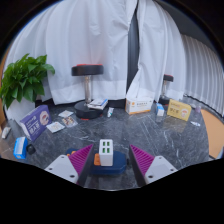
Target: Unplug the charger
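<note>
A white charger [106,152] with small green dots on its top face stands plugged into a dark blue power block [108,161] that has an orange part on its left side. The block rests on the dark marbled table [150,135]. Both stand between the fingers of my gripper [111,160]. The pink pads [80,158] flank the block with a gap on each side, so the gripper is open and holds nothing.
Beyond the fingers lie boxes and booklets: a blue card [35,122] at the left, a white box [139,105] in the middle, a tan box [179,110] at the right. A potted plant [22,78] and a black stool [87,71] stand before white curtains.
</note>
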Available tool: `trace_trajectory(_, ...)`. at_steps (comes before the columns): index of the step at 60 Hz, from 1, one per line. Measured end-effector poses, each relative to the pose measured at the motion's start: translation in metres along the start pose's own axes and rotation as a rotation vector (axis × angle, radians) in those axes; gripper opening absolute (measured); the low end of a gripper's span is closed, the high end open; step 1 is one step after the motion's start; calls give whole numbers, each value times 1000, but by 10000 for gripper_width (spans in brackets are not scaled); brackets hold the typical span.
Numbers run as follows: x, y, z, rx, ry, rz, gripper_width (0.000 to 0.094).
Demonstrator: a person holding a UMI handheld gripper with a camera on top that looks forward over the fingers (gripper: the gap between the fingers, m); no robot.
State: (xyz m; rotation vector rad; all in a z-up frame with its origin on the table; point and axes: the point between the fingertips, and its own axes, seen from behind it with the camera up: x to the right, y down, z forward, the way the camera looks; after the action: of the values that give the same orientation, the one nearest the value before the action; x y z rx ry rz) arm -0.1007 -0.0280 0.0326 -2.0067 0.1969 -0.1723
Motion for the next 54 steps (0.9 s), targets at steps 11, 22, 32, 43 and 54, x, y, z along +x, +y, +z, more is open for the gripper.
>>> trace_trajectory(11, -8, 7, 17, 24, -3, -31, 278)
trace_trajectory(22, -13, 6, 17, 41, 0, -33, 142)
trace_trajectory(32, -15, -32, 3, 104, -36, -20, 78)
trace_trajectory(43, -12, -192, -73, 382, -90, -59, 77)
trace_trajectory(54, 68, -144, -49, 238, -67, 9, 77)
